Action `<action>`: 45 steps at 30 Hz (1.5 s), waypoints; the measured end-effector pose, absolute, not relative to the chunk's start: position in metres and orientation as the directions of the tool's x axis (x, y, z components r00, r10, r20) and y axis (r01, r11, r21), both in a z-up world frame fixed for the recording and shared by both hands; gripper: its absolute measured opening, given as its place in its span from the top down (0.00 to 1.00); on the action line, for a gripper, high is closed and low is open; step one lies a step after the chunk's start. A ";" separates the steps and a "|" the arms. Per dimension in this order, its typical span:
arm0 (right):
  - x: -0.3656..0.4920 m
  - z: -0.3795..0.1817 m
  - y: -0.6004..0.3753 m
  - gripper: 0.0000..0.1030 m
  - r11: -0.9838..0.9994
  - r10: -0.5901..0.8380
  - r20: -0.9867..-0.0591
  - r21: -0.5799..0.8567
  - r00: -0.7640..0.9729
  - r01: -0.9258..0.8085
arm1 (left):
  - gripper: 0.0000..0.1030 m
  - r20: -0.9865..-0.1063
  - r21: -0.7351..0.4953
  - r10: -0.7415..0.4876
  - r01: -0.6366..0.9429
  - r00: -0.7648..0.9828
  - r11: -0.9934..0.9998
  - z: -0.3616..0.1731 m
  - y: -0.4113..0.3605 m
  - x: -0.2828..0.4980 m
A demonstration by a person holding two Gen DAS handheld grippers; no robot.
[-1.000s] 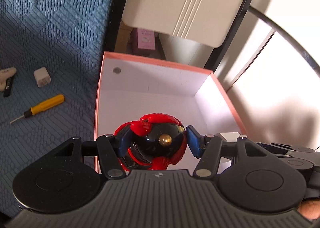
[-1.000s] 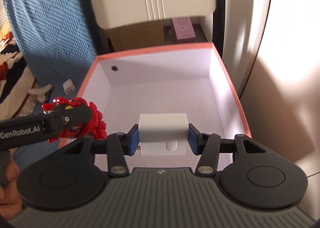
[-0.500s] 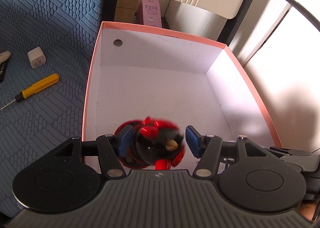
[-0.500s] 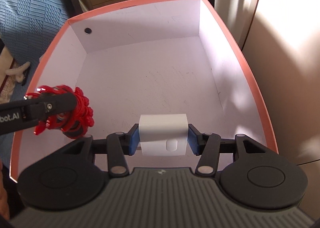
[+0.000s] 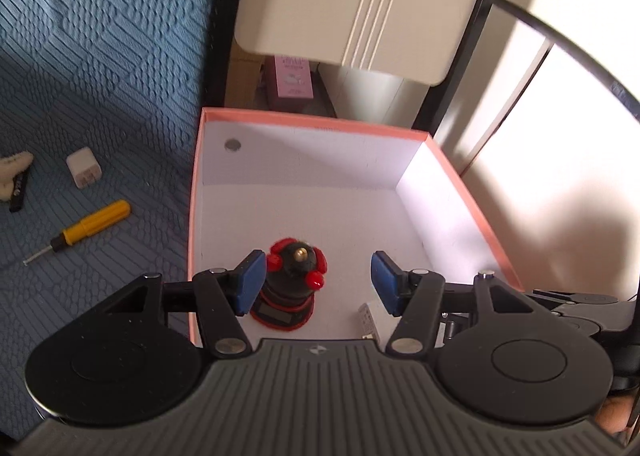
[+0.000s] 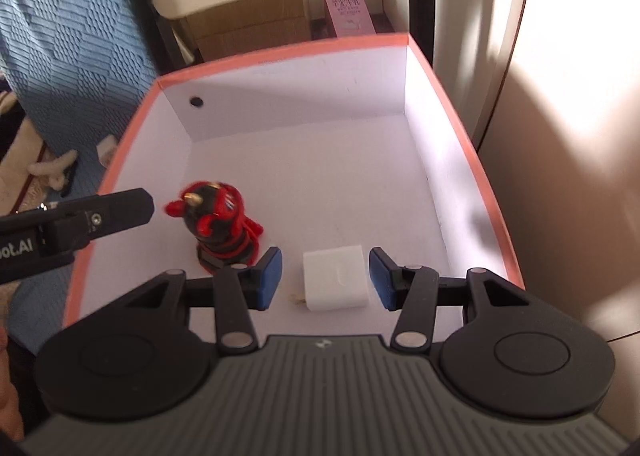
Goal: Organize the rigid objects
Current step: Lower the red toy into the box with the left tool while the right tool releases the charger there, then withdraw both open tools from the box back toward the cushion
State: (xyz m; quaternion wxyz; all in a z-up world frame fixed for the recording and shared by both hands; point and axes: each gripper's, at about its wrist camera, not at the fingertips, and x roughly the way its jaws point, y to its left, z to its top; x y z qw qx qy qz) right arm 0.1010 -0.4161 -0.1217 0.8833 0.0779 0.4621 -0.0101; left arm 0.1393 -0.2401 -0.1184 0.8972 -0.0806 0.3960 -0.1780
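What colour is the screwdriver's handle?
Yellow; the screwdriver shows best in the left wrist view.

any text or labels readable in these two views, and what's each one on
"ot.AI": white letters on the side of the left gripper, cut off by the frame's left edge.
Pink carton behind the box: dark characters on its front, too blurred to read.
Small mark on each gripper body, left and right: a logo, no letters.
Red and black figurine, white charger: no readable text.
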 end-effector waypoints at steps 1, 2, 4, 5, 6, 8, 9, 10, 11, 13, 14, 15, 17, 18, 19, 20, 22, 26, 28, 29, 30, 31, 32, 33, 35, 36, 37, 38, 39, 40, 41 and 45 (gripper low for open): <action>0.100 -0.115 -0.414 0.50 0.988 0.056 -0.809 0.130 0.585 0.084 | 0.38 -0.671 -0.288 -0.383 0.253 0.635 0.924 -0.112 -0.236 0.137; 0.098 -0.109 -0.411 0.50 0.988 0.058 -0.798 0.131 0.600 0.078 | 0.38 -0.659 -0.289 -0.383 0.252 0.648 0.924 -0.106 -0.230 0.134; 0.096 -0.095 -0.404 0.50 0.989 0.068 -0.778 0.136 0.625 0.062 | 0.38 -0.636 -0.290 -0.378 0.246 0.673 0.925 -0.093 -0.220 0.129; 0.095 -0.089 -0.401 0.50 0.989 0.074 -0.767 0.139 0.637 0.054 | 0.38 -0.624 -0.291 -0.377 0.244 0.685 0.925 -0.087 -0.215 0.125; 0.094 -0.083 -0.397 0.50 0.989 0.080 -0.756 0.143 0.650 0.045 | 0.38 -0.611 -0.292 -0.374 0.241 0.697 0.926 -0.081 -0.208 0.123; 0.091 -0.070 -0.389 0.50 0.989 0.089 -0.734 0.143 0.673 0.026 | 0.38 -0.587 -0.297 -0.370 0.234 0.720 0.926 -0.069 -0.195 0.118; 0.090 -0.065 -0.385 0.50 0.990 0.092 -0.725 0.142 0.683 0.017 | 0.38 -0.575 -0.298 -0.368 0.232 0.731 0.926 -0.063 -0.190 0.115; 0.088 -0.059 -0.381 0.50 0.990 0.097 -0.714 0.141 0.693 0.007 | 0.38 -0.562 -0.299 -0.366 0.230 0.742 0.926 -0.058 -0.184 0.112; 0.086 -0.053 -0.375 0.50 0.990 0.102 -0.702 0.139 0.705 -0.004 | 0.38 -0.551 -0.298 -0.362 0.228 0.752 0.927 -0.052 -0.179 0.109; 0.083 -0.043 -0.366 0.50 0.990 0.116 -0.680 0.137 0.724 -0.030 | 0.38 -0.530 -0.294 -0.353 0.224 0.771 0.929 -0.042 -0.167 0.102; 0.081 -0.038 -0.362 0.50 0.989 0.126 -0.670 0.138 0.731 -0.045 | 0.38 -0.520 -0.293 -0.351 0.223 0.779 0.930 -0.038 -0.161 0.099; 0.079 -0.034 -0.357 0.50 0.989 0.136 -0.661 0.139 0.738 -0.057 | 0.38 -0.510 -0.293 -0.348 0.222 0.787 0.930 -0.033 -0.156 0.095; 0.077 -0.027 -0.348 0.50 0.987 0.151 -0.648 0.141 0.747 -0.077 | 0.38 -0.494 -0.291 -0.339 0.216 0.800 0.932 -0.026 -0.145 0.089; 0.076 -0.024 -0.343 0.50 0.986 0.157 -0.640 0.140 0.752 -0.086 | 0.38 -0.487 -0.289 -0.334 0.212 0.807 0.934 -0.024 -0.139 0.086; 0.075 -0.022 -0.338 0.50 0.986 0.162 -0.635 0.138 0.756 -0.095 | 0.38 -0.481 -0.287 -0.329 0.208 0.813 0.935 -0.023 -0.134 0.083; 0.074 -0.020 -0.333 0.50 0.985 0.166 -0.629 0.135 0.759 -0.103 | 0.38 -0.475 -0.286 -0.323 0.204 0.819 0.936 -0.021 -0.128 0.080; 0.072 -0.017 -0.324 0.50 0.984 0.176 -0.620 0.130 0.764 -0.121 | 0.38 -0.465 -0.286 -0.314 0.195 0.828 0.938 -0.019 -0.117 0.076; 0.068 -0.014 -0.306 0.50 0.980 0.199 -0.608 0.128 0.769 -0.152 | 0.38 -0.458 -0.287 -0.295 0.175 0.839 0.942 -0.020 -0.097 0.070; 0.067 -0.015 -0.296 0.50 0.978 0.208 -0.606 0.127 0.768 -0.164 | 0.38 -0.459 -0.281 -0.282 0.164 0.843 0.946 -0.023 -0.088 0.068; 0.065 -0.015 -0.291 0.50 0.977 0.214 -0.603 0.126 0.768 -0.173 | 0.38 -0.462 -0.280 -0.278 0.159 0.842 0.947 -0.025 -0.084 0.068; 0.064 -0.016 -0.286 0.50 0.975 0.221 -0.602 0.125 0.767 -0.183 | 0.38 -0.465 -0.282 -0.276 0.155 0.841 0.947 -0.027 -0.079 0.067; 0.064 -0.016 -0.281 0.50 0.974 0.228 -0.603 0.124 0.765 -0.192 | 0.38 -0.463 -0.287 -0.275 0.150 0.842 0.946 -0.029 -0.074 0.067; 0.063 -0.017 -0.276 0.50 0.972 0.234 -0.603 0.123 0.763 -0.201 | 0.38 -0.463 -0.293 -0.273 0.145 0.843 0.945 -0.031 -0.069 0.066; 0.062 -0.018 -0.271 0.50 0.970 0.239 -0.602 0.120 0.762 -0.210 | 0.38 -0.463 -0.296 -0.270 0.140 0.844 0.945 -0.032 -0.064 0.066; 0.062 -0.020 -0.261 0.50 0.968 0.245 -0.603 0.113 0.759 -0.223 | 0.38 -0.466 -0.296 -0.258 0.126 0.846 0.947 -0.035 -0.055 0.066; 0.062 -0.021 -0.255 0.50 0.967 0.251 -0.603 0.112 0.758 -0.231 | 0.38 -0.469 -0.298 -0.252 0.117 0.846 0.948 -0.037 -0.050 0.066; 0.062 -0.024 -0.250 0.50 0.965 0.254 -0.604 0.112 0.755 -0.235 | 0.38 -0.470 -0.301 -0.247 0.110 0.848 0.947 -0.037 -0.046 0.065; 0.063 -0.026 -0.245 0.50 0.965 0.255 -0.608 0.114 0.752 -0.236 | 0.38 -0.468 -0.303 -0.245 0.106 0.849 0.947 -0.038 -0.042 0.065; 0.064 -0.028 -0.240 0.50 0.965 0.258 -0.611 0.118 0.748 -0.236 | 0.38 -0.466 -0.306 -0.242 0.102 0.851 0.947 -0.038 -0.038 0.065; 0.064 -0.030 -0.234 0.50 0.964 0.262 -0.614 0.122 0.745 -0.238 | 0.38 -0.464 -0.306 -0.240 0.099 0.853 0.947 -0.039 -0.034 0.064; 0.065 -0.032 -0.229 0.50 0.962 0.266 -0.615 0.126 0.742 -0.241 | 0.38 -0.463 -0.305 -0.238 0.098 0.854 0.947 -0.039 -0.031 0.064; 0.065 -0.040 -0.210 0.50 0.957 0.282 -0.621 0.125 0.731 -0.262 | 0.38 -0.471 -0.291 -0.219 0.083 0.855 0.953 -0.046 -0.020 0.061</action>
